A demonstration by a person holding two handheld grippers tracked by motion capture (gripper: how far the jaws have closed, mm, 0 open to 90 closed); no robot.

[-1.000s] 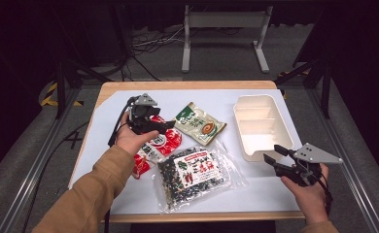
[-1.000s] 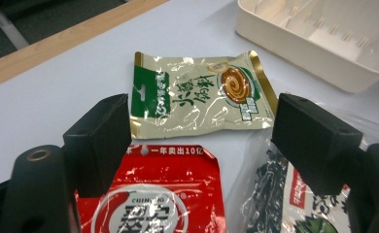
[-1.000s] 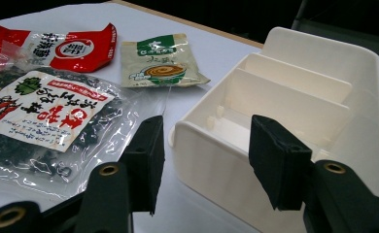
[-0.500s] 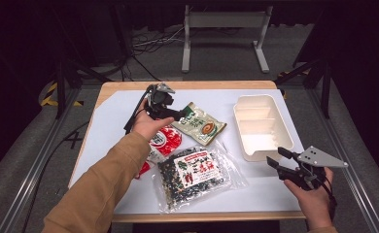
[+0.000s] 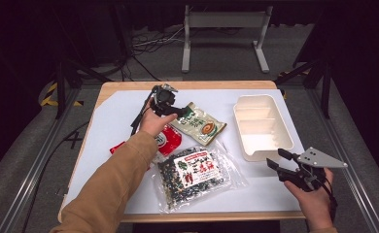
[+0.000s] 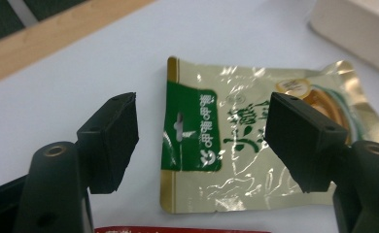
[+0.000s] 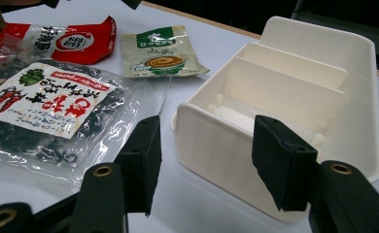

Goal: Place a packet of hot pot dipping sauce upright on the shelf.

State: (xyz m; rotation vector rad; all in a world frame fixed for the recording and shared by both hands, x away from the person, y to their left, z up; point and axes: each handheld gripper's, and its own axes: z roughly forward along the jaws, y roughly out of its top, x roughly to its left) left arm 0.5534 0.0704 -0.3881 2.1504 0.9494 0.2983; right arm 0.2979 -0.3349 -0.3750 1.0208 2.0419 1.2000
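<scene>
On the white-topped table (image 5: 114,121), the cream plastic divided tray (image 5: 261,126) sits at the right, the clear bag of dark dried seaweed (image 5: 197,175) near the front, and the red snack packet (image 5: 165,141) under the reaching sleeve. Smallest, the gold-and-green foil sachet (image 6: 236,145) lies flat between the left gripper (image 6: 202,141)'s parted, empty jaws, long axis running toward the tray. The right gripper (image 5: 287,167) hangs released just before the tray's near end.

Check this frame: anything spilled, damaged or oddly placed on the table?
Nothing stands out. Three sealed packets, green, red and clear, lie flat, slightly overlapping; the white tray sits upright and empty. No spill or tear shows.
</scene>
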